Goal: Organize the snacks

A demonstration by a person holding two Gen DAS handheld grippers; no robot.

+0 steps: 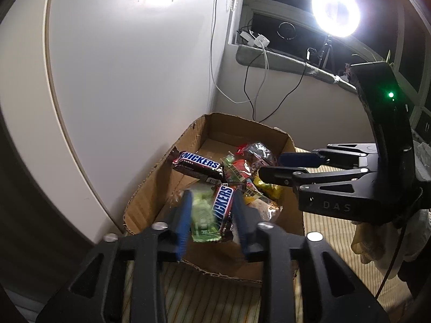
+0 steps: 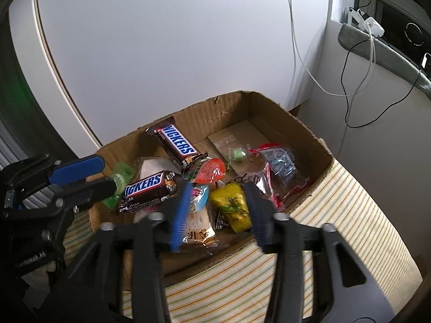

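An open cardboard box (image 1: 150, 185) (image 2: 296, 123) holds a heap of snacks. One Snickers bar (image 1: 198, 164) (image 2: 175, 142) leans on the heap and a second Snickers bar (image 1: 223, 207) (image 2: 146, 188) lies near the front. My left gripper (image 1: 212, 192) (image 2: 107, 173) is over the box's near side with its jaws apart. A blurred green packet (image 1: 203, 215) (image 2: 120, 176) sits loose at its tips, not pinched. My right gripper (image 2: 218, 187) (image 1: 270, 165) also stands open, above a yellow packet (image 2: 231, 207) (image 1: 269, 189) and a bread packet (image 2: 199, 228).
A red-and-clear bag (image 2: 280, 169) and a small green candy (image 2: 237, 154) lie at the box's far end. The box rests on a striped cloth (image 2: 336, 215) against a white panel (image 1: 134, 67). A sill with cables and a bright ring light (image 1: 335, 12) stand behind.
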